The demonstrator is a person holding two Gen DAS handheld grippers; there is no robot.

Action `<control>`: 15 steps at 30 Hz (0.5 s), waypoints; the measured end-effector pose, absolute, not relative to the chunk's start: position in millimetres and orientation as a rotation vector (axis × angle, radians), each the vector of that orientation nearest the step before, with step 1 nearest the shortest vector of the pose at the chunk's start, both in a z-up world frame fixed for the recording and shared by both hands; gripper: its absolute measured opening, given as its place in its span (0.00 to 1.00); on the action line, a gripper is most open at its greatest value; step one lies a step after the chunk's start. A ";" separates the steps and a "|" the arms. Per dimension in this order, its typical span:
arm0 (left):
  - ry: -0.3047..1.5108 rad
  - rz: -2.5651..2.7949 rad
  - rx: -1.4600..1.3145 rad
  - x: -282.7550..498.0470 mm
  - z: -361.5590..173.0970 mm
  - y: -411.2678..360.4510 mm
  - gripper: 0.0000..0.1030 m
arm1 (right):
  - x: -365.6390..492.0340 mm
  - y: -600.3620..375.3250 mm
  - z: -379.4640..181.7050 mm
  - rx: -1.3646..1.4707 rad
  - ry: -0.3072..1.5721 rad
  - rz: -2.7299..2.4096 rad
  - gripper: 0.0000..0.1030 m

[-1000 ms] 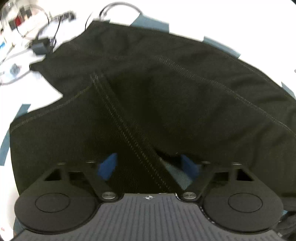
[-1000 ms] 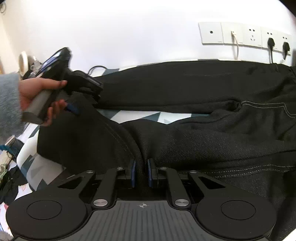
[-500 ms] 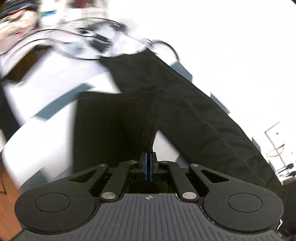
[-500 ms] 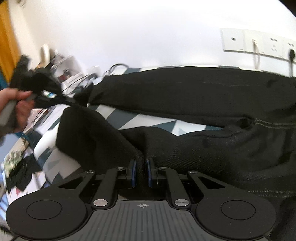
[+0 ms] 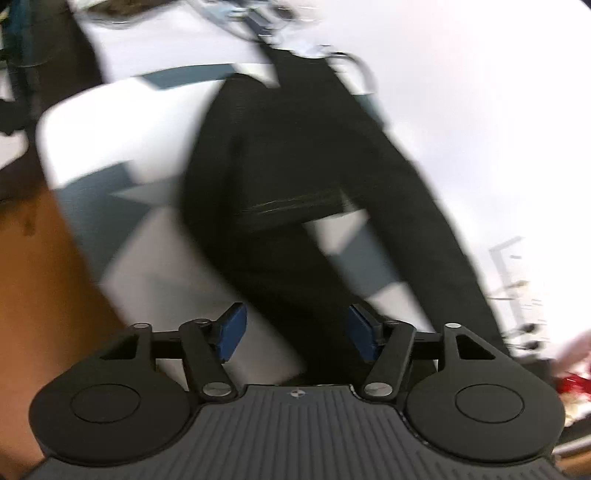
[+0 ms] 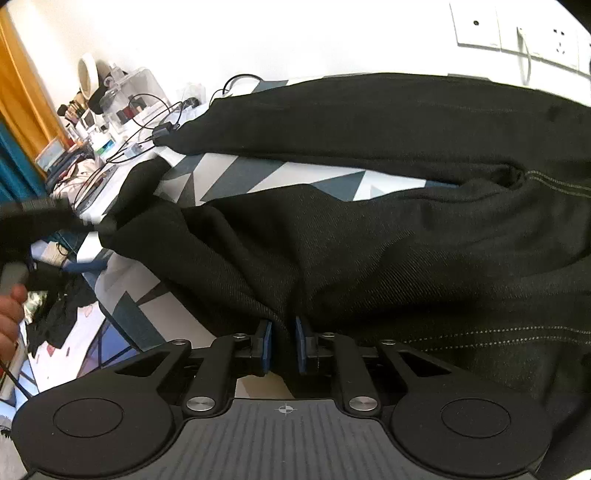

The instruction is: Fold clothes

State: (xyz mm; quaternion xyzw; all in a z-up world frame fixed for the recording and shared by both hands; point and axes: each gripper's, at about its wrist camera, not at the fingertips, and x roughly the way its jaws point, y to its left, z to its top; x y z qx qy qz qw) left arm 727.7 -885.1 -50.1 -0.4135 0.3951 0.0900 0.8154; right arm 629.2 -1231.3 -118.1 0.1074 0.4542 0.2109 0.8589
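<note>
in your left wrist view, blurred, your left tongs (image 5: 295,330) stand spread, their blue pads (image 5: 231,332) well apart; they have just been opening. the black trousers (image 5: 295,166) run between the pads, but neither pad presses on the cloth. the trousers lie along a surface with a white and grey-blue triangle cover (image 5: 122,166), one leg stretching away toward the far end, a patch of the cover showing between the two legs. an orange-brown floor (image 5: 40,277) shows at the left.

in your right wrist view, your right tongs (image 6: 282,345) are pinched on a ridge of the black trousers (image 6: 369,240), the pads close together with the fold gathered between them. the two legs lie side by side across the patterned cover (image 6: 258,173), the far leg near the wall, the near one rumpled. at the left edge your left hand (image 6: 9,317) grips the other tool, blurred. beyond the leg ends, cables (image 6: 147,125) and small jars (image 6: 96,107) crowd a side surface. wall sockets (image 6: 517,29) sit at the upper right.
</note>
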 end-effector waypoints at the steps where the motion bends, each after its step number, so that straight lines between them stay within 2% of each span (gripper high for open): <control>1: 0.852 0.154 -0.891 734.2 -50.7 -891.3 0.63 | 628.8 -1231.5 -117.8 0.227 0.950 0.440 0.14; 4: 0.925 0.057 -0.917 750.3 -63.2 -914.8 0.60 | 624.8 -1234.4 -117.9 0.261 0.937 0.424 0.15; 6: 0.981 -0.021 -0.944 756.8 -72.7 -931.5 0.45 | 621.9 -1235.0 -119.4 0.276 0.925 0.411 0.15; 7: 1.011 -0.060 -0.953 760.0 -77.4 -940.3 0.44 | 620.7 -1234.2 -119.6 0.273 0.920 0.408 0.15; 13: 1.069 -0.086 -0.927 774.6 -92.6 -965.0 0.43 | 613.4 -1227.8 -120.1 0.214 0.889 0.409 0.15; 15: 1.076 -0.042 -0.865 773.7 -94.0 -969.7 0.16 | 610.0 -1226.9 -120.6 0.197 0.874 0.408 0.16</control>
